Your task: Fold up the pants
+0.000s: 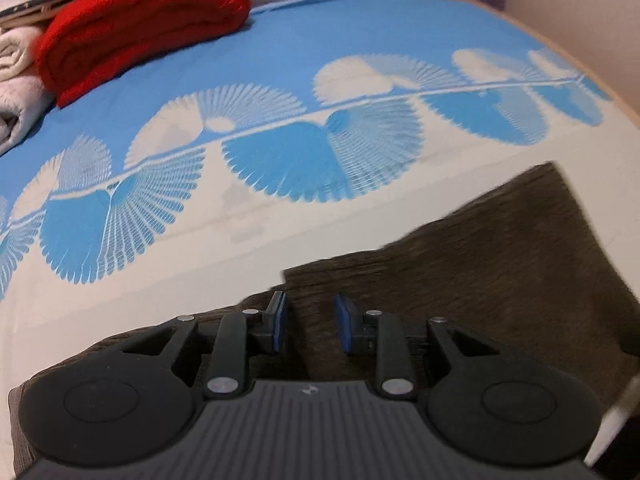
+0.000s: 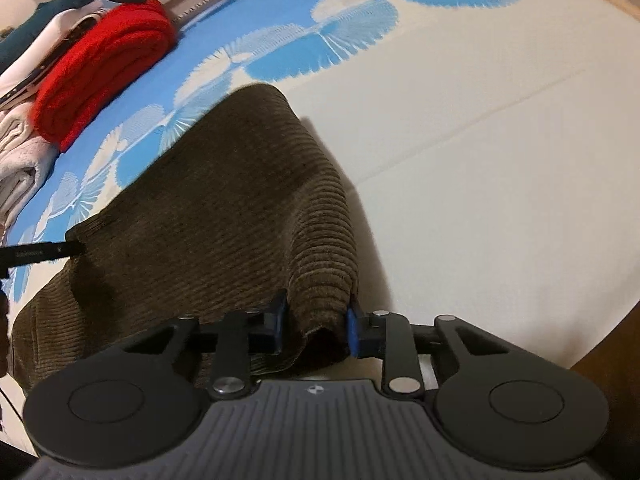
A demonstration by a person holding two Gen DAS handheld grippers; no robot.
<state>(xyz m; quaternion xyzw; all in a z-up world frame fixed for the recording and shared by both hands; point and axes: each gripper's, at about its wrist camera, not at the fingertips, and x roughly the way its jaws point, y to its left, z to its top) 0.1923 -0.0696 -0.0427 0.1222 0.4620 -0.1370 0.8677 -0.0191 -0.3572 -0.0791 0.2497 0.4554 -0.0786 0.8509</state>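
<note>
right gripper (image 2: 316,326): clamped on a raised ridge of the pants (image 2: 224,200), lower middle, for folding.
left gripper (image 1: 310,322): fingers part-open over the cloth, grip unclear.

No readable text anywhere; small pale emblem on right tool (image 2: 316,322) body, print on dark strap (image 2: 40,255) illegible.

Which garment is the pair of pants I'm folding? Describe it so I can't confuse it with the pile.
On the blue-and-white bedspread, skip the stack at the far left edge, where a folded red sweater lies. The pants lie nearest the grippers: dark brown ribbed corduroy, the only brown garment.
</note>
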